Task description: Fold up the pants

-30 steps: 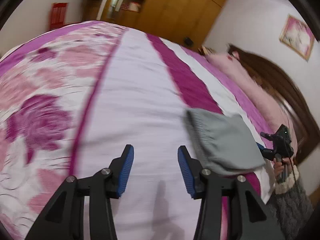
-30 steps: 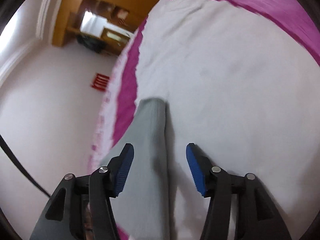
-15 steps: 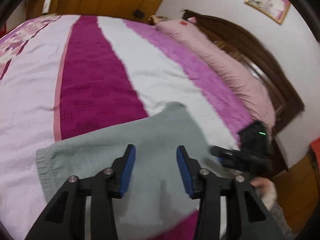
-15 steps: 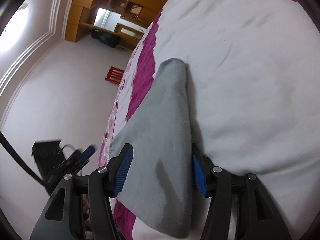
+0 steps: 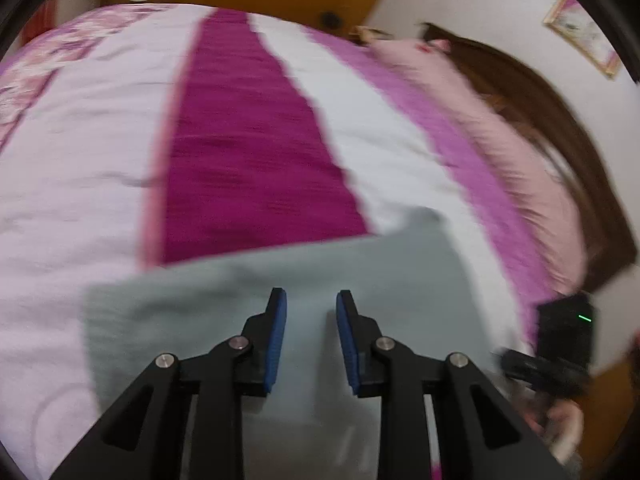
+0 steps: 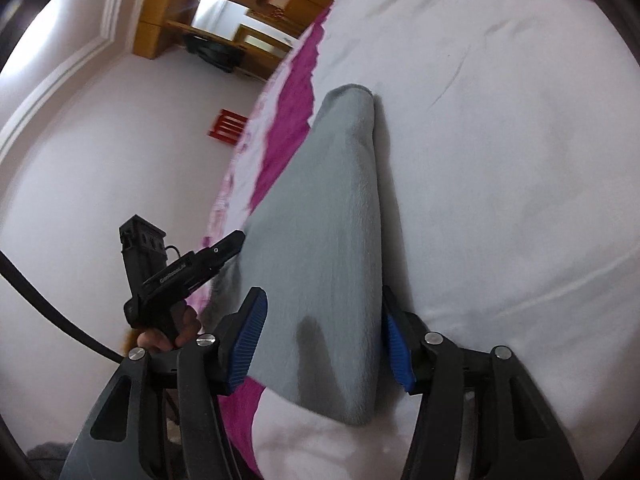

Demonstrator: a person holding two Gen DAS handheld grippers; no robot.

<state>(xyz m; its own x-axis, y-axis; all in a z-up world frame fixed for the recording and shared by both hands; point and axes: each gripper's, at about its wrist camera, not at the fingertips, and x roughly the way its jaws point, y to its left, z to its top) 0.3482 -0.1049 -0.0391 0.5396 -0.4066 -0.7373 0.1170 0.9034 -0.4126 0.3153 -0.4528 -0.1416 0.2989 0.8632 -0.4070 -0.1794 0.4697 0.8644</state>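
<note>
The grey pants (image 5: 248, 300) lie folded into a flat bundle on the striped bed cover (image 5: 248, 152). My left gripper (image 5: 311, 312) hovers over the bundle with a narrow gap between its blue pads, holding nothing. In the right wrist view the pants (image 6: 320, 216) run away from me as a long grey wedge. My right gripper (image 6: 322, 332) is open, with one blue pad on each side of the bundle's near end. The left gripper's body (image 6: 176, 272) shows at the bundle's left edge.
Pink pillows (image 5: 480, 92) and a dark wooden headboard (image 5: 560, 120) lie to the right. The white part of the cover (image 6: 500, 140) spreads right of the pants. A wooden wardrobe (image 6: 240, 8) and a red stool (image 6: 226, 130) stand beyond the bed.
My left gripper has swung right from bare bed cover to over the pants, and its jaws have narrowed. My right gripper has moved forward so its open pads straddle the bundle's end.
</note>
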